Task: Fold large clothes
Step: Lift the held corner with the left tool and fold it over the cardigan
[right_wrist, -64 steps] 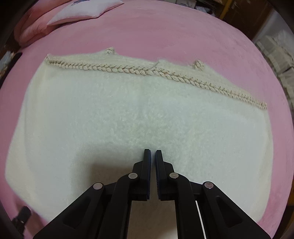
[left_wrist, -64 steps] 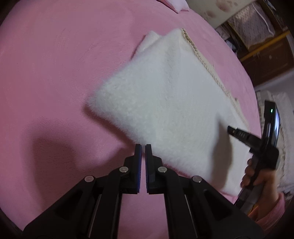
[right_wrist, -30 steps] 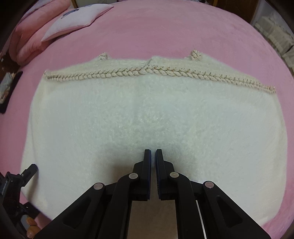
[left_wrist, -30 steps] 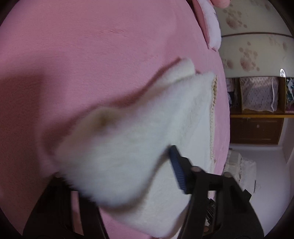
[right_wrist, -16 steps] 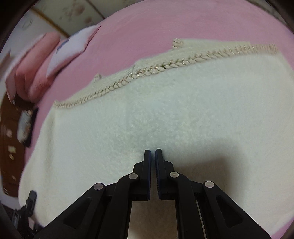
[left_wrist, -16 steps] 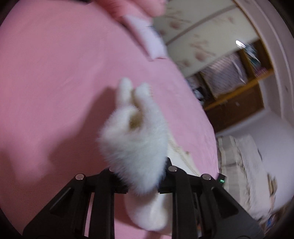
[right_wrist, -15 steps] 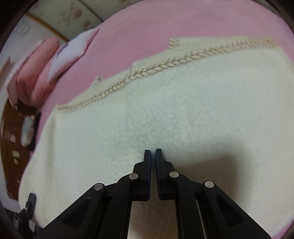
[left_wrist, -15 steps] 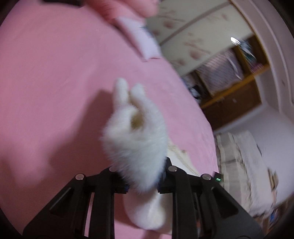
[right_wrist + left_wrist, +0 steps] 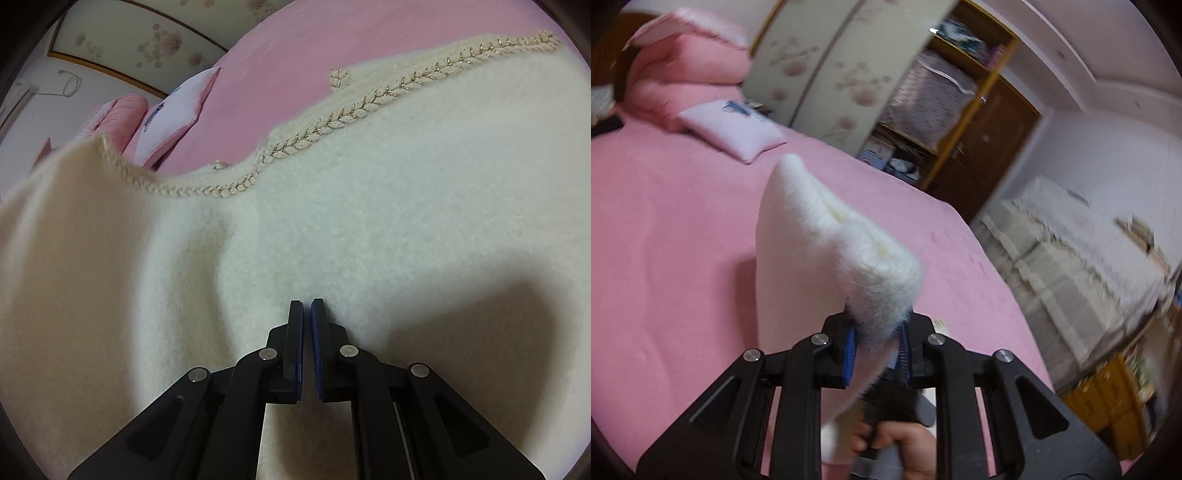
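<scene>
1. Across the whole lower scene, a pink bed point(image 9: 683, 258) is carrying the work, with a pale pillow point(image 9: 731, 125) lying near its head and a wardrobe point(image 9: 953, 110) standing beyond.
2. On that bed, the cream fleece garment point(image 9: 406, 206) is lying mostly flat, its braided trim point(image 9: 332, 122) running along the far edge, while the left end is rising off the surface point(image 9: 820, 236).
3. Gripping that raised end, the left gripper point(image 9: 877, 343) is pinching a thick, doubled wad of fleece between its blue pads.
4. Pressing on the flat part, the right gripper point(image 9: 306, 332) is sitting with its jaws nearly together and nothing between them, apparently pinning the cloth as a fold line.
5. Judging the risks: the fluffy wad is bulging past the pads, so it may be slipping out mid-swing; the 2 pinched layers may be separating and landing crooked; and if the right gripper is pressing too lightly, the whole garment may be dragging along the bed instead of folding over.
</scene>
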Demonstrator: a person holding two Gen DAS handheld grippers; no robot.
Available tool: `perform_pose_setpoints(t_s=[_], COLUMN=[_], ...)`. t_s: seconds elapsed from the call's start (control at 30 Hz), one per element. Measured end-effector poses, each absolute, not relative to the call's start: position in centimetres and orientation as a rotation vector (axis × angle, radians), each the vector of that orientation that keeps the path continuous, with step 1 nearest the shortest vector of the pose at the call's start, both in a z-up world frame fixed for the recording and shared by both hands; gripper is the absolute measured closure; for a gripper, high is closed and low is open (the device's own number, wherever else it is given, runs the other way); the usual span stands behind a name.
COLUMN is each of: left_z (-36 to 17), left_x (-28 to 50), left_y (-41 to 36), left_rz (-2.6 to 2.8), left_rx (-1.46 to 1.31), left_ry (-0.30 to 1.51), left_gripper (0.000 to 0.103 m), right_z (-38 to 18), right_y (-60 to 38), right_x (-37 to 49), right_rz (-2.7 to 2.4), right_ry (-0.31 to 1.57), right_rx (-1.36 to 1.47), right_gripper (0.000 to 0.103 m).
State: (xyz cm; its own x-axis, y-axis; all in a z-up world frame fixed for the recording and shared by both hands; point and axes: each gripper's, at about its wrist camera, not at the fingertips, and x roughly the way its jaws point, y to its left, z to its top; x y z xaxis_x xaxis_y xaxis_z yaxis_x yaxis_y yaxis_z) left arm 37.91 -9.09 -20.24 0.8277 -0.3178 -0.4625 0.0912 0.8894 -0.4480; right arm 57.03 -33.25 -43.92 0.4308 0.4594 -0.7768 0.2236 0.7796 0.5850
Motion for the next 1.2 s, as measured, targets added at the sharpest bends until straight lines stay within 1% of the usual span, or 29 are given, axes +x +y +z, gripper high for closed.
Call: perform_pose_setpoints(t_s=[0.2, 0.33, 0.4, 0.5, 0.67, 0.77, 0.87, 0.93, 1.1, 1.2], left_z=[-20.5, -21.4, -22.5, -23.4, -23.4, -22.5, -21.3, -20.6, -20.0, -20.5], left_x=[37.4, 34.0, 34.5, 34.4, 35.3, 35.3, 35.3, 35.2, 35.2, 35.3], left_y=[-18.9, -25.0, -28.0, -30.0, -30.3, -29.9, -29.0, -28.7, -28.7, -29.6], left_rz=[-0.309, -0.393, -0.423, -0.445, -0.425, -0.425, -0.423, -0.429, -0.448, -0.476], left_rx=[-0.385, -0.331, -0.305, -0.298, -0.309, -0.283, -0.292, -0.312, -0.328, -0.360], left_ry=[0.622, 0.663, 0.697, 0.717, 0.738, 0.730, 0.712, 0.698, 0.665, 0.672], left_gripper=[0.089, 0.089, 0.089, 0.089, 0.089, 0.089, 0.089, 0.089, 0.089, 0.089], right_z=[-44.3, -45.6, -46.3, -46.7, -46.7, -46.5, -45.4, -44.4, -41.9, -41.1], right_y=[-35.5, -38.4, -39.9, -41.1, -42.0, -42.7, -43.6, -44.6, -49.6, -52.2], right_x=[56.8, 55.8, 55.1, 54.1, 53.1, 52.8, 53.6, 54.3, 56.1, 56.7], right_rz=[0.285, 0.382, 0.410, 0.437, 0.455, 0.437, 0.427, 0.409, 0.331, 0.290], right_ry=[1.153, 1.139, 1.136, 1.140, 1.148, 1.194, 1.247, 1.238, 1.174, 1.175], right_rx=[0.695, 0.817, 0.875, 0.888, 0.877, 0.888, 0.801, 0.754, 0.737, 0.675], right_gripper=[0.098, 0.101, 0.103, 0.103, 0.103, 0.103, 0.103, 0.103, 0.103, 0.103])
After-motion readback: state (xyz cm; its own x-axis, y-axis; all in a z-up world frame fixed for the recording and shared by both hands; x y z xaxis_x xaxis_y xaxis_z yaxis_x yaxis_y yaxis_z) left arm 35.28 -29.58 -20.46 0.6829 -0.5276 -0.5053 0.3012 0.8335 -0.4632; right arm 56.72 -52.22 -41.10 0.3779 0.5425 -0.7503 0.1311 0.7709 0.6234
